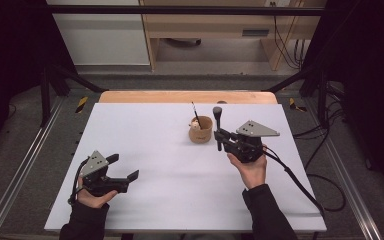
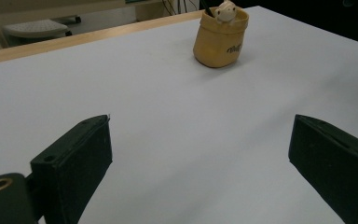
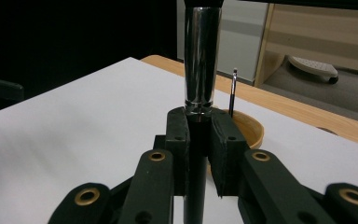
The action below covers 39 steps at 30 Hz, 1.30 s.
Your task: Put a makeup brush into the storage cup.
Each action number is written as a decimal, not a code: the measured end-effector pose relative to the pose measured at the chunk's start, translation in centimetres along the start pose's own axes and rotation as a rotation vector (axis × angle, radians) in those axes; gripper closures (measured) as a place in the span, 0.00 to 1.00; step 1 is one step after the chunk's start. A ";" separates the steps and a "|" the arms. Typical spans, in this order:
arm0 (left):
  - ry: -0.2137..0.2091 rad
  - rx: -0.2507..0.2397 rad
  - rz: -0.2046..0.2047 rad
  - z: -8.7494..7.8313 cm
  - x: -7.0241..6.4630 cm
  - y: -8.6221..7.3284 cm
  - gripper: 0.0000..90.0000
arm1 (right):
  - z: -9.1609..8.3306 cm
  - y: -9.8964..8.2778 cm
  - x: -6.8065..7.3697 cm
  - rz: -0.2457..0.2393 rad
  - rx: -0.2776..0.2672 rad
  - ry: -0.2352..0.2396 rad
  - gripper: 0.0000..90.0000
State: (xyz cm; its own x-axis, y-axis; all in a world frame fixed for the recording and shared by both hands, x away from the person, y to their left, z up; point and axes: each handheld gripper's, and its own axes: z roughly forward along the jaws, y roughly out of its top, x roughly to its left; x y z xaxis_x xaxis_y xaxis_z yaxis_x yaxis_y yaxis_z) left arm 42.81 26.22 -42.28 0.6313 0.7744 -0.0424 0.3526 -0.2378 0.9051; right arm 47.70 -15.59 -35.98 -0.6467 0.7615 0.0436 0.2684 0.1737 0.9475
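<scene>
A small tan cup [image 1: 200,131] stands on the white tabletop [image 1: 155,150] right of centre, with a thin dark stick [image 1: 195,114] leaning out of it. In the left gripper view the cup [image 2: 220,39] has a little pale bear figure at its rim. My right gripper [image 1: 220,136] sits just right of the cup, shut on the black handle of an upright tool [image 1: 217,112] with a dark rounded head. In the right gripper view the tool's chrome sleeve [image 3: 201,60] rises above the closed jaws [image 3: 199,126], with the cup [image 3: 249,128] behind. My left gripper [image 1: 125,166] rests open at the front left, nothing between its jaws [image 2: 200,154].
A wooden strip [image 1: 187,96] borders the table's far edge. The right gripper's cable [image 1: 300,185] trails off the right side. Metal frame rails [image 1: 25,155] run along both sides, and a cabinet [image 1: 215,25] stands beyond the table.
</scene>
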 end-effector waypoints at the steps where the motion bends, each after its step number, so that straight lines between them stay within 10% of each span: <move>1: 0.002 0.001 0.000 0.0 0.1 -0.1 0.06 | 0.1 0.0 -0.1 0.000 -0.006 -0.002 0.88; 39: 0.033 -0.031 -0.016 -0.7 1.5 -0.8 0.06 | 5.7 1.6 -2.5 0.079 -0.049 -0.090 0.88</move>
State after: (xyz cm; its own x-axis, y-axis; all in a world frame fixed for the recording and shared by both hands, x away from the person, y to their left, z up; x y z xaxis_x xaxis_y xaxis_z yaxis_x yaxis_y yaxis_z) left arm 42.98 27.95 -42.74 0.6024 0.7970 -0.0437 0.3407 -0.2073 0.9170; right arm 53.87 -13.66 -36.41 -0.5578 0.8249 0.0923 0.2792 0.0818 0.9567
